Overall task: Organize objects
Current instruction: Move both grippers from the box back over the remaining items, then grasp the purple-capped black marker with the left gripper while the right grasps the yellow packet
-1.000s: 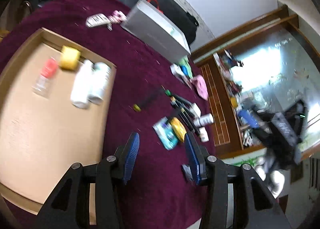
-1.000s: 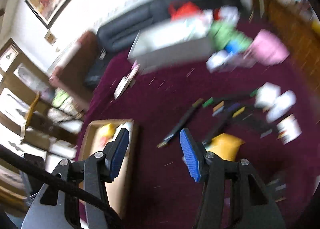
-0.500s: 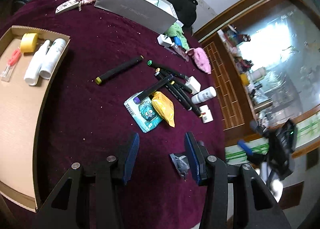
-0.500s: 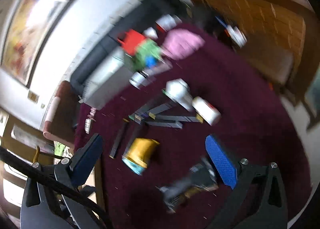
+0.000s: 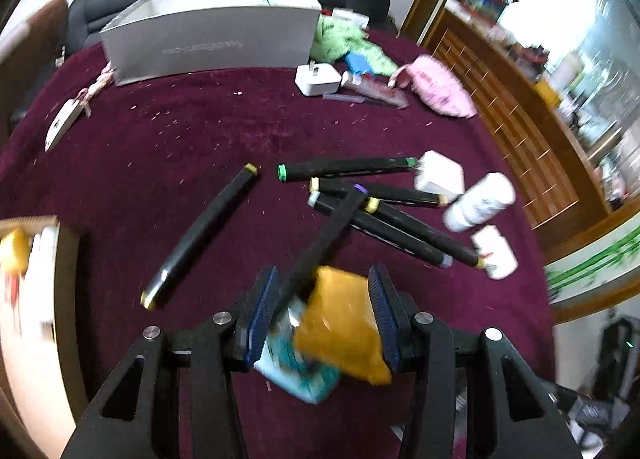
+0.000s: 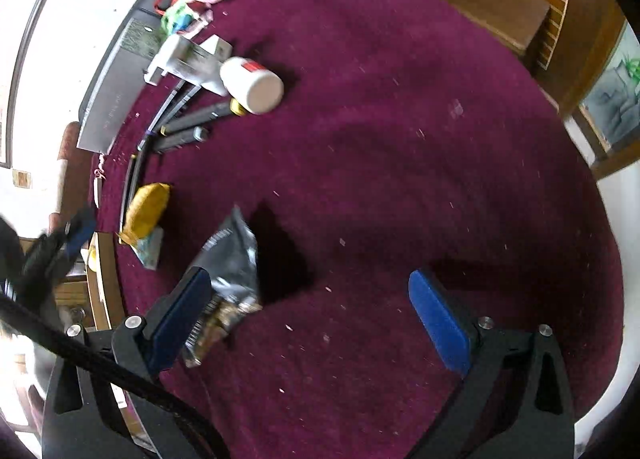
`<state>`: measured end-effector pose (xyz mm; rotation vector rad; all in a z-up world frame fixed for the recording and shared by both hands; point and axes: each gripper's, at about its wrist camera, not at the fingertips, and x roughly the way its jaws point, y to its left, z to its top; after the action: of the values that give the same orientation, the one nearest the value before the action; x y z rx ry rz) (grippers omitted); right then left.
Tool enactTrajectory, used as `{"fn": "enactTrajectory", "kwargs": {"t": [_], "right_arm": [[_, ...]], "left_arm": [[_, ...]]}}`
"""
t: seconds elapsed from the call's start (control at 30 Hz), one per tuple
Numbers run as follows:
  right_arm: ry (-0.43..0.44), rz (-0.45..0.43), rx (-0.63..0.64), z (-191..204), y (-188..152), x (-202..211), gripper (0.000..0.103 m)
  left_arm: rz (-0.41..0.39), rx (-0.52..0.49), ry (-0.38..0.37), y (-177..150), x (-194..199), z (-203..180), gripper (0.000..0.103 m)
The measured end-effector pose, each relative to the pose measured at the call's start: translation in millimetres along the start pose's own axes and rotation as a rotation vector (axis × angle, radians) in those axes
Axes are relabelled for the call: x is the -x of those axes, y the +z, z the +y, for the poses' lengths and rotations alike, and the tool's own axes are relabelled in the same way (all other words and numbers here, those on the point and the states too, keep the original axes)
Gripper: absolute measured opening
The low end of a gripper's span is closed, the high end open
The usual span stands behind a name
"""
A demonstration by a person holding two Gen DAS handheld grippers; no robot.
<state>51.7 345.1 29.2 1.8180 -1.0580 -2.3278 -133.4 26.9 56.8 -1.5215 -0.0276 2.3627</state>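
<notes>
1. Covering the desk (image 5: pixel 208 131) in maroon cloth keeps the scattered items in place.
2. Your right gripper (image 6: pixel 308 315) has just spread wide and holds nothing, its left pad against the dark foil packet (image 6: pixel 230 259).
3. Your left gripper (image 5: pixel 322 311), partly open, straddles the yellow pouch (image 5: pixel 340 323) without a visible clamp.

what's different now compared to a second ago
Both grippers came down toward the cloth. The left gripper now straddles the yellow packet, width unchanged. The right gripper has just opened wide beside the dark packet, gripping nothing. The markers lie as before.
</notes>
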Motion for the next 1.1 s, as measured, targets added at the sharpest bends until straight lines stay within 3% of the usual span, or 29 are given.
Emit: {"fn": "enactTrajectory", "kwargs": {"t": [0.27,0.33,0.4,0.57,0.8,1.1], "right_arm": [[-0.004,0.009,0.018,-9,-5,5,0.100],[-0.018,0.000,0.017,-8,-4,7,0.100],[-0.025,-0.012,0.026,-5,-2,11,0.099],[-0.007,-0.042,0.091,25,9,22,0.099],[0.033,0.021,0.236,100,22,-7,0.099],[-0.097,0.047,0.433,176,18,-60,0.098]], "left_arm": [[0.107,-0.099,0.069,8,-54,-15,0.040],[0.117,-0.141,0.112,5,-57,-21,0.023],[0.120,-0.115,0.084,4,-54,-17,0.011],[0.066,-0.026,0.015,1,-22,8,0.011],[-0.040,0.048,-0.068,-32,53,37,0.011],[-0.057,0.155,-0.123,-104,102,75,0.011]]}}
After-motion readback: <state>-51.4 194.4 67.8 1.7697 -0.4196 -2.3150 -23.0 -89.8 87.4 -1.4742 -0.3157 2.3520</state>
